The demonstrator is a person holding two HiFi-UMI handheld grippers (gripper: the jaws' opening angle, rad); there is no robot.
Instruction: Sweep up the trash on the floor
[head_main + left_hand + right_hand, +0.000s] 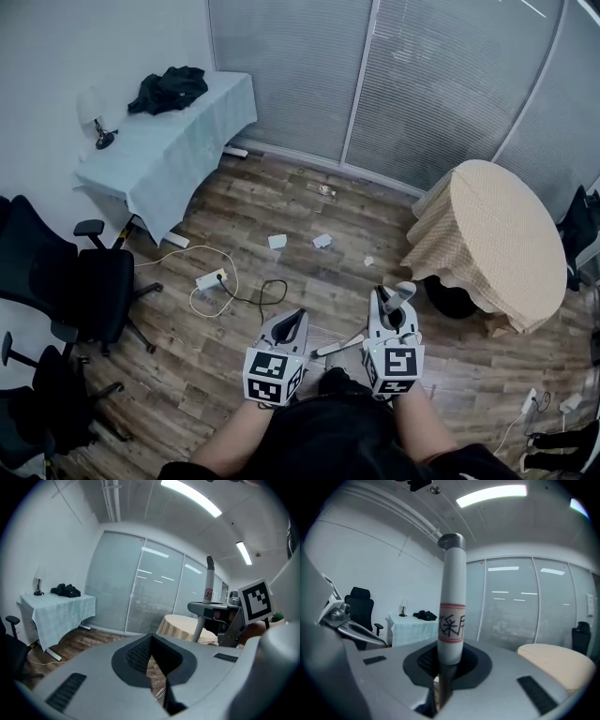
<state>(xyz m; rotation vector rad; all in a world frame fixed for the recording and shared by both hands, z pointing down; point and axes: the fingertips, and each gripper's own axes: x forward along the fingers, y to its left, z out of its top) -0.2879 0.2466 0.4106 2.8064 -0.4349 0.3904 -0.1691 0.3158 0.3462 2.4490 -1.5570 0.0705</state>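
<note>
Down on the wood floor (281, 300), nothing gathered yet. Counting one paper scrap (277, 241), a second scrap (322, 240) just beside it, and a small third scrap (368, 261) nearer the round counter (487, 225). Spotting a further bit of litter (324, 189) near the glass wall too. Looks like the very start of the job, with all the sweeping left to do.

Right tool (394, 314) clamped on a white broom handle (452, 606), grey cap up, red-banded label showing. Left tool (292, 325) with jaws together, nothing between them, held level beside the right one.

As for containers, can't point to a dustpan or bin for sure. Only a dark round shape (450, 298) under that round counter, too shadowed to call, contents hidden. Worth minding the power strip (211, 279) and its cable, sprawled near the scraps.
</note>
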